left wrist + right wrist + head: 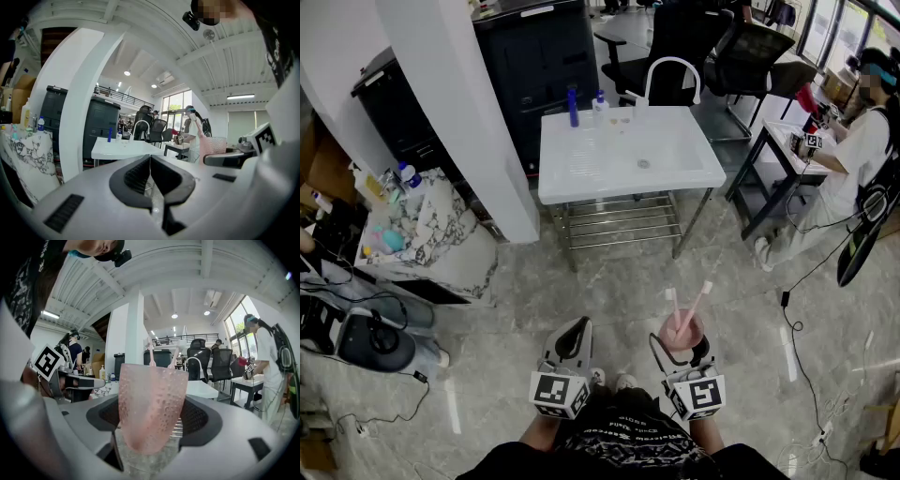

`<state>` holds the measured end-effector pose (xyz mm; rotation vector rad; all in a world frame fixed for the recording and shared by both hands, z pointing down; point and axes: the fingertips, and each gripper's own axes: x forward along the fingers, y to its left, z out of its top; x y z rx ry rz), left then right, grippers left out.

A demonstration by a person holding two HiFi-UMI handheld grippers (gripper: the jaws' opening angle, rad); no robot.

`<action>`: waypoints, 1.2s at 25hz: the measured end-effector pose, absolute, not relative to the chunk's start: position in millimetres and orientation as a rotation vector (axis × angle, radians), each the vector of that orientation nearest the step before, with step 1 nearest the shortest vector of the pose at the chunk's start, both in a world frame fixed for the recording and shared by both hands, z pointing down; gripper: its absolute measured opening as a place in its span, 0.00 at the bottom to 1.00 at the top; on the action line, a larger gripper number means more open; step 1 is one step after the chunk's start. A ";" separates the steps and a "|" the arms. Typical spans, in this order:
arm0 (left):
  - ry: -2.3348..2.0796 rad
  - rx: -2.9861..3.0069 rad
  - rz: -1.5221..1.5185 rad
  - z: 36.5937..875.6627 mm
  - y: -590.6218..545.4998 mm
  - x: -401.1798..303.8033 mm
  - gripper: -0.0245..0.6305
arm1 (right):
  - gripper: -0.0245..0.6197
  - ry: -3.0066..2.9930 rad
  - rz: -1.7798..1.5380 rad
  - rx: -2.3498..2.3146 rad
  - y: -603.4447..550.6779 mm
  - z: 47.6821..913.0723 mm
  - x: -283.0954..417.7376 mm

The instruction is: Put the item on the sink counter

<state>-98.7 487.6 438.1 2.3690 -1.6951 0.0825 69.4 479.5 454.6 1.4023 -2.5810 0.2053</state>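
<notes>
Open office-cum-lab floor, free-standing white sink (581, 178) on a metal frame, black office chairs (757, 49), desk (783, 141) with a seated person (862, 159), tall windows (836, 28), white column (469, 112), black cabinets (534, 66), cables (814, 267) trailing over stone floor (609, 281).

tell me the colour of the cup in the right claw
Translucent pink cup, dotted texture; clearest in the right gripper view.

Head view: looks steeply down from above, with the left gripper (575, 330) and right gripper (682, 343) at the lower edge and the white sink (581, 164) well ahead of both claws. Gripper views: low and near level, along each claw's jaws. The pink cup (149, 404) fills the right one, close up. All three views share the white sink.
</notes>
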 end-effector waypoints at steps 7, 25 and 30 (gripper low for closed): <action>-1.598 2.402 0.106 440.8 478.9 -113.2 0.05 | 0.61 -2.593 0.149 1.467 475.7 444.2 42.8; -1.455 2.450 0.050 451.0 436.7 -147.4 0.05 | 0.61 -2.532 0.138 1.625 451.4 428.6 8.5; -1.460 2.464 0.078 454.2 415.4 -136.5 0.05 | 0.61 -2.523 0.164 1.613 421.1 433.1 15.2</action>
